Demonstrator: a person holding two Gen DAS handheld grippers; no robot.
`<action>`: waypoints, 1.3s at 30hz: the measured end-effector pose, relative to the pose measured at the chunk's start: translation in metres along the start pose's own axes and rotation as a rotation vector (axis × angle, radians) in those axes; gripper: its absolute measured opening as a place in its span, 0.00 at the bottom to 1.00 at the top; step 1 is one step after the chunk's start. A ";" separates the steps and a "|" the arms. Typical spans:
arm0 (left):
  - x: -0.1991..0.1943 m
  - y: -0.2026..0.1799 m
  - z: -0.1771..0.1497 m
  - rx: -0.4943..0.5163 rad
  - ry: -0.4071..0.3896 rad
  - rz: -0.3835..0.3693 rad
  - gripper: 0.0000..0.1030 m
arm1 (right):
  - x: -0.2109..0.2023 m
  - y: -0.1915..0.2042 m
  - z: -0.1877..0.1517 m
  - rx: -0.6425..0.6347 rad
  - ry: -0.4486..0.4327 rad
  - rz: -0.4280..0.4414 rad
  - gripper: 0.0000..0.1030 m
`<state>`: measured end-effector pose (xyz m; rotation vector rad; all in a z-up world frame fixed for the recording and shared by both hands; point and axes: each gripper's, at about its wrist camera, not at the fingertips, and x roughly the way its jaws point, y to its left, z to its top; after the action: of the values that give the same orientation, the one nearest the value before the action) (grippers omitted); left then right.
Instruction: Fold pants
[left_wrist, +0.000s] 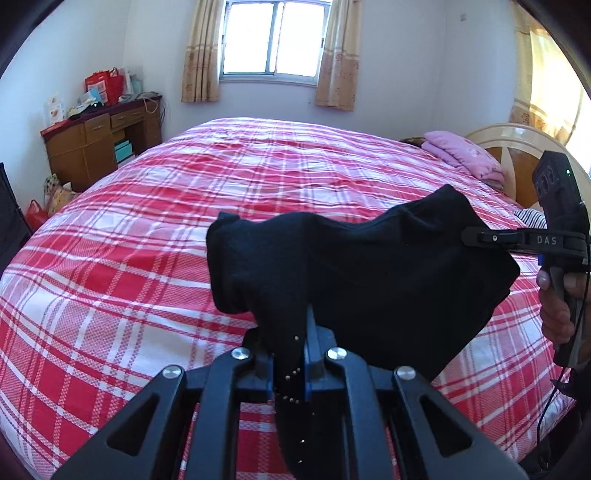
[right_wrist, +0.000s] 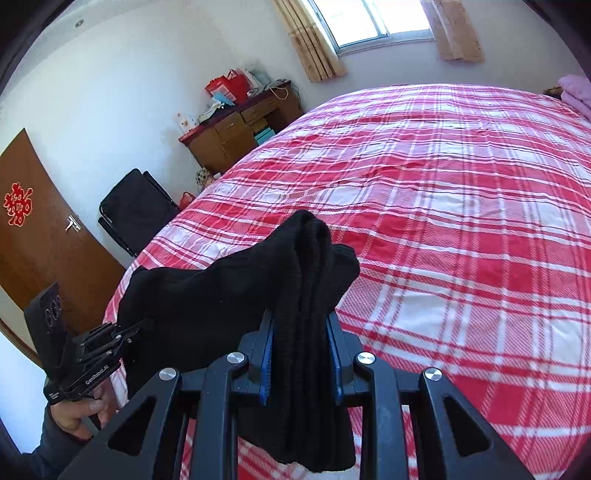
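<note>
The black pants (left_wrist: 369, 280) hang in the air between the two tools, above the bed (left_wrist: 147, 229) and not touching it where I can see. The left hand-held gripper (left_wrist: 290, 354) is clenched on one end of the cloth, and the right hand-held gripper (right_wrist: 301, 343) is clenched on a thick bunch of several layers at the other end. To do this step well, I think both should stay at the same height and keep the cloth a little tight, then go down together so the layers land flat and even. The bed in front of both tools has a red and white checked sheet, slightly wrinkled. Far ahead are a window (left_wrist: 273, 37) with curtains and a brown desk (left_wrist: 99, 147).
</note>
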<state>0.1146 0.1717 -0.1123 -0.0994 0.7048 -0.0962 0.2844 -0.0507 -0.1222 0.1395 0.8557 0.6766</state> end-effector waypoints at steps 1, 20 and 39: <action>0.002 0.001 0.000 0.002 0.004 -0.001 0.11 | 0.004 -0.002 0.002 0.006 0.004 -0.001 0.25; 0.030 0.009 -0.020 0.088 0.035 0.089 0.48 | 0.041 -0.039 -0.017 0.110 0.097 -0.053 0.32; 0.031 0.021 -0.025 0.040 0.031 0.141 0.83 | 0.038 -0.043 -0.031 0.083 0.079 -0.155 0.51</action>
<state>0.1232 0.1876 -0.1536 -0.0100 0.7382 0.0233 0.3009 -0.0665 -0.1834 0.1204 0.9606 0.5047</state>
